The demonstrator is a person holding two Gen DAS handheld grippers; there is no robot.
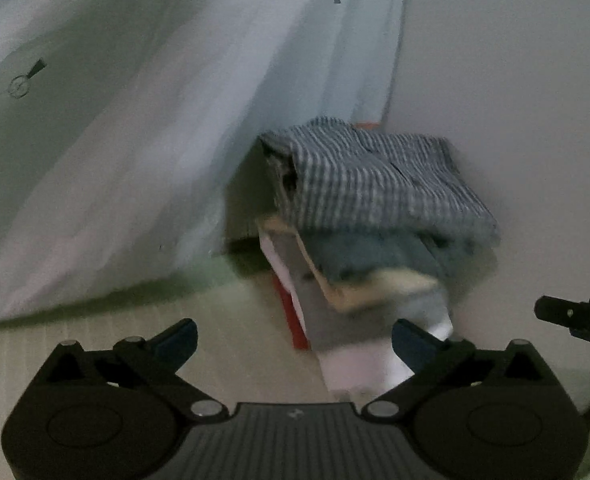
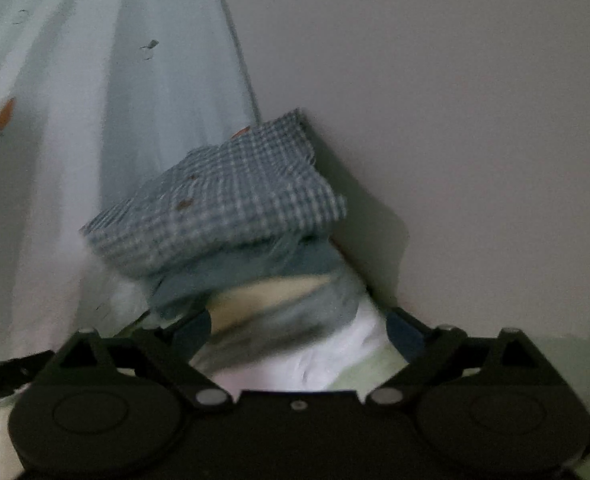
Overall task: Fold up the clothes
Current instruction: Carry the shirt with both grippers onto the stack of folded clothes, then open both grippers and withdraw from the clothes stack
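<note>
Against the wall, a folded checked shirt (image 2: 219, 196) tops the clothes stack; both grippers' jaws spread wide, empty.

A plain pale wall (image 1: 495, 60) fills the right side of both views, unmarked and evenly lit. To its left hangs a light curtain (image 1: 175, 120) in long folds, printed with small dark and orange motifs; its edge meets the wall. Below lies a pale greenish ribbed surface (image 1: 235, 340), perhaps a mat or bed cover; which one cannot be told. The light is dim and soft, with a shadow on the wall (image 2: 359, 216).
</note>
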